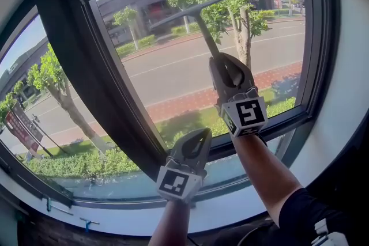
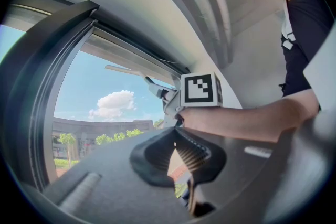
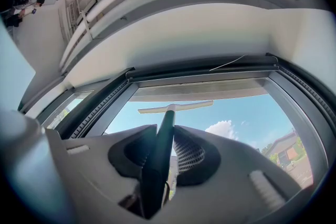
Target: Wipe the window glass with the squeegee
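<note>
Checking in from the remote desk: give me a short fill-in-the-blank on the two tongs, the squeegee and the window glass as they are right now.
1. The squeegee is clamped by its handle in the ____ tongs.
2. The left tongs are shut, low by the sill, and hold ____.
3. The squeegee's blade lies against the window glass near the ____ of the pane.

Missing words: right; nothing; top
</note>
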A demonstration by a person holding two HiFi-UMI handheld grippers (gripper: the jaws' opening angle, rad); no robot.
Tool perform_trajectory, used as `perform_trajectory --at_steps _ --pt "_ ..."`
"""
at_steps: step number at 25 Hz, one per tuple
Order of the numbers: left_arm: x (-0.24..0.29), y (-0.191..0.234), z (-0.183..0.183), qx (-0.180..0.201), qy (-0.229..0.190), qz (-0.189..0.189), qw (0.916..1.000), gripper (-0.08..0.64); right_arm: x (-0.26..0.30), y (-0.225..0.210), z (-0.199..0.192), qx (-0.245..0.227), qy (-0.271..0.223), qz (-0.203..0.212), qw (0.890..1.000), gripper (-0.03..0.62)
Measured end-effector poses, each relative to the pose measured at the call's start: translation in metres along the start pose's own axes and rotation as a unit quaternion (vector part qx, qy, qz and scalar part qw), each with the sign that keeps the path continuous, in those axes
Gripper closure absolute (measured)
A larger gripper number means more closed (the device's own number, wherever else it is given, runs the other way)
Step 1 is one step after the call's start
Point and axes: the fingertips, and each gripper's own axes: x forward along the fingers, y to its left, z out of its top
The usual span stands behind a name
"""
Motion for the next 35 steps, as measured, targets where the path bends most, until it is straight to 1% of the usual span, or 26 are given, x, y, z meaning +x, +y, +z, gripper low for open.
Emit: perform_trajectory --at_steps 5,14,22,29,35 --pt "-0.005 -0.002 -0.006 -0.003 0.007 0.004 1.0 0.557 -0.016 0.003 -0.009 0.01 0.011 0.003 1.0 0.491" --pt "-0.011 -0.003 -0.013 -0.01 0.013 0.006 0.9998 0.557 -0.047 0.008 -0.039 -0.001 0.037 0.004 0.999 0.491" --pt "-0.013 -0.008 -0.018 -0.017 0.019 0.001 0.9997 0.557 -0.069 0.015 -0.057 0.005 0.063 0.005 0.998 0.491" --pt "-0.016 -0.009 -0.022 -0.02 0.021 0.002 0.9996 0.557 -0.094 0.022 -0.075 0.025 0.092 0.002 0.995 0.491" --pt "-0.017 -0.011 -0.027 -0.027 0.024 0.001 0.9994 0.557 -0.12 0.031 -0.095 0.038 0.127 0.0 0.991 0.491"
